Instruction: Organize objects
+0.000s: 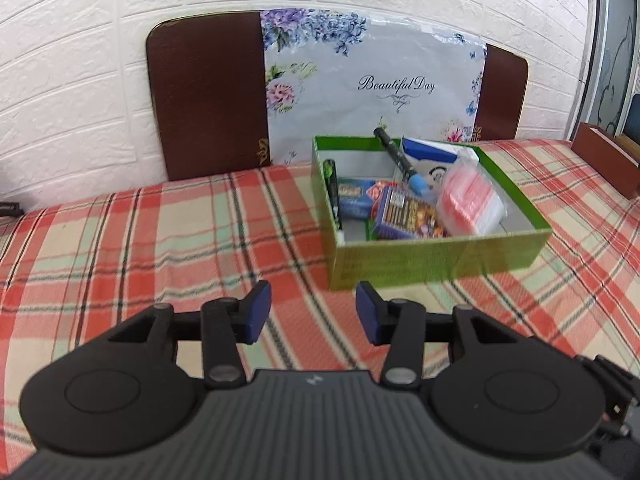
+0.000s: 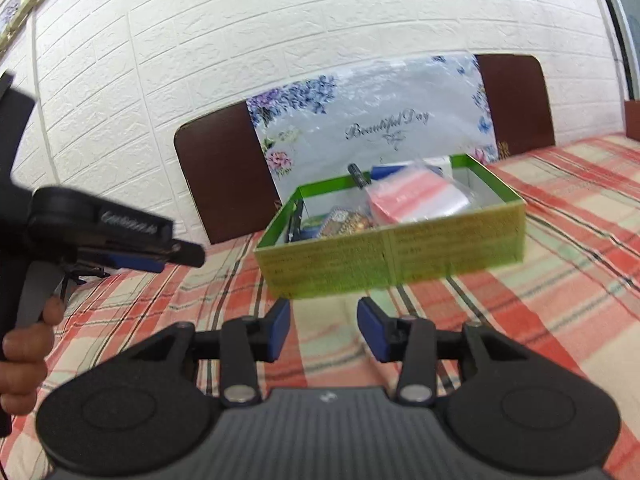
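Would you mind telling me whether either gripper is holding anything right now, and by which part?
Nothing is held: the left gripper and the right gripper are both open and empty, short of the green box.

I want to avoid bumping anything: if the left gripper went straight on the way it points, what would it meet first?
Most likely the near wall of the green box, towards its left corner. The left gripper is open and empty, with only plaid cloth before the box. Depth is unclear, so it might just skim that corner.

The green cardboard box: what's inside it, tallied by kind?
In the green cardboard box:
Black pens: 2
Small printed packs: 3
White-and-blue carton: 1
Clear bag of pink items: 1
Total: 7
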`<state>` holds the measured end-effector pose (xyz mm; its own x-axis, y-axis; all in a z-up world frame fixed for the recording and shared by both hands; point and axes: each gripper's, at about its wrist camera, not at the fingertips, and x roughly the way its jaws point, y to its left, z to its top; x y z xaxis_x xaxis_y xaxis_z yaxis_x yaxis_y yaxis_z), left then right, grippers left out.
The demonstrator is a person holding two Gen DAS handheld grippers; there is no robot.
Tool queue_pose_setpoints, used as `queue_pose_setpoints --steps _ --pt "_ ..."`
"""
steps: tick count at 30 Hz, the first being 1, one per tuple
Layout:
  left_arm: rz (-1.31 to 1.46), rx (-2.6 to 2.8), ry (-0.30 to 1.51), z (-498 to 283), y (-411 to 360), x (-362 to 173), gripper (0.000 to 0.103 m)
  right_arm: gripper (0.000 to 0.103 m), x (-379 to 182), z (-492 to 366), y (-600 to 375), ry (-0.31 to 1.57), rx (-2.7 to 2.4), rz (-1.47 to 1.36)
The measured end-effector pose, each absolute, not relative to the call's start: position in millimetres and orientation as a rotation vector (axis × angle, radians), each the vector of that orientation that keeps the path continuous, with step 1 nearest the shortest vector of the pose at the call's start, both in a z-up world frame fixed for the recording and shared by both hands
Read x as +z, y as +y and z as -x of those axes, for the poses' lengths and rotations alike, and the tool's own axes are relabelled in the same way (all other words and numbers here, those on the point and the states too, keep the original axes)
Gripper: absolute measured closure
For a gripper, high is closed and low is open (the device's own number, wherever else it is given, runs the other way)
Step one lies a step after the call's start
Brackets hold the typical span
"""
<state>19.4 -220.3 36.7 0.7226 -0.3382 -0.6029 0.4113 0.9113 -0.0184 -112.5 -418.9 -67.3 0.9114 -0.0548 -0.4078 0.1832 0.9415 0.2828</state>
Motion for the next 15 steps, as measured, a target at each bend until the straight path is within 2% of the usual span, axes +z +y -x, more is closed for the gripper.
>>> queue_pose_setpoints --steps 3,7,9,11,14,15 --pt "-0.127 -0.41 0.647 -6.3 -207.7 31.6 0.053 0.063 -66.5 127.8 -419.3 0.422 -0.144 -0.349" --pt "-0.119 -0.397 0.658 7.1 -193.9 27.5 0.047 0.057 -61.4 141.4 -417.8 0.42 -0.174 -0.378" --pt "-0.111 -0.396 0.659 11.2 -187.3 28.6 0.04 0.053 -56.1 146.0 -416.5 0.417 -0.184 -0.392" --pt "-0.107 -0.385 0.647 18.3 -181.2 30.2 0.027 0.049 -49.6 150.2 -415.0 0.413 -0.187 -0.404" --pt "-0.11 -0.37 0.618 27.1 -174.3 34.5 0.016 0.039 -38.4 154.1 -410.4 0.404 -0.191 -0.413" --pt "-0.11 -0.368 0.614 28.8 -171.8 35.8 0.014 0.029 -35.3 154.8 -408.4 0.401 -0.191 -0.413"
